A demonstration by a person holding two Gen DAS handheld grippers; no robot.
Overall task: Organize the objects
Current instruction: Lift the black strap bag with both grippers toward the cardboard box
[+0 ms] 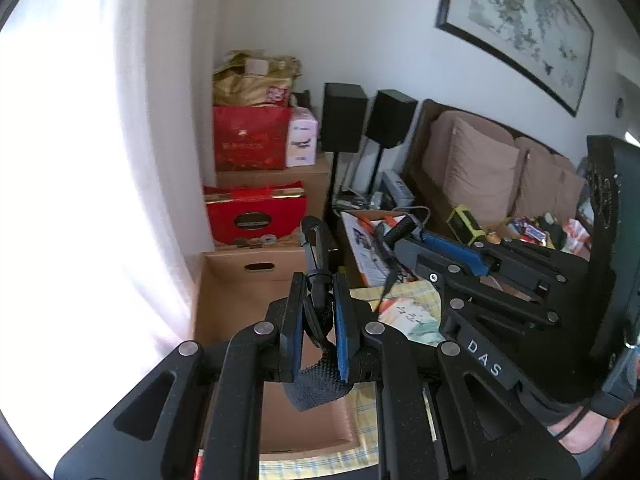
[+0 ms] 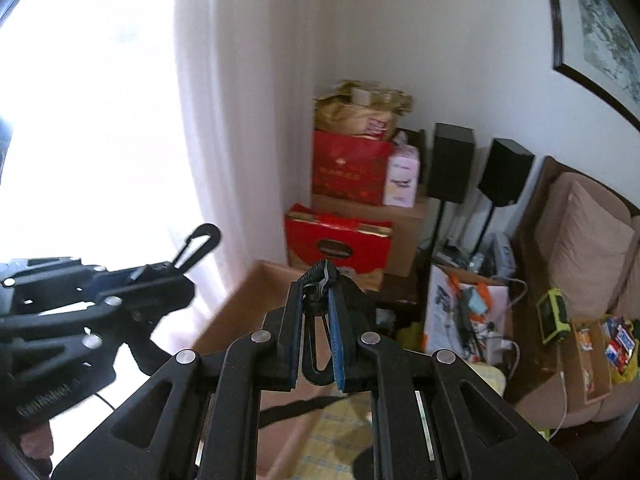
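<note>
Left gripper [image 1: 318,300]: fingers narrow, pinched on a black carabiner [image 1: 314,242] with its webbing strap [image 1: 316,386]; clip end sticks out past the tips, textured strap hangs below them. In the right wrist view the same clip [image 2: 198,244] juts out from the left gripper [image 2: 160,276] against the bright curtain.

Right gripper [image 2: 318,288]: fingers likewise narrow, closed on a second black clip [image 2: 316,344] and the strap end at the tips [image 2: 316,270]. From the left wrist view, the right gripper [image 1: 404,232] shows a black textured end poking out between blue pads.

Both ends appear to be one strap held up in the air, above an open cardboard box [image 1: 256,280] on a yellow checked cloth [image 1: 408,312]. Box looks empty as far as visible; the grippers cover part of its inside.

Beyond: red gift boxes [image 1: 252,140] stacked in the corner, two speakers [image 1: 344,116], sofa [image 1: 480,168] with clutter, paper bag of tools [image 2: 464,304].

Step, as I judge it: carrying phase — strap grasped at both ends, not yet stowed. Next move likely calls for bringing the two ends together and lowering them over the box opening, then opening the fingers low enough that the strap drops inside and does not snag the rim.
</note>
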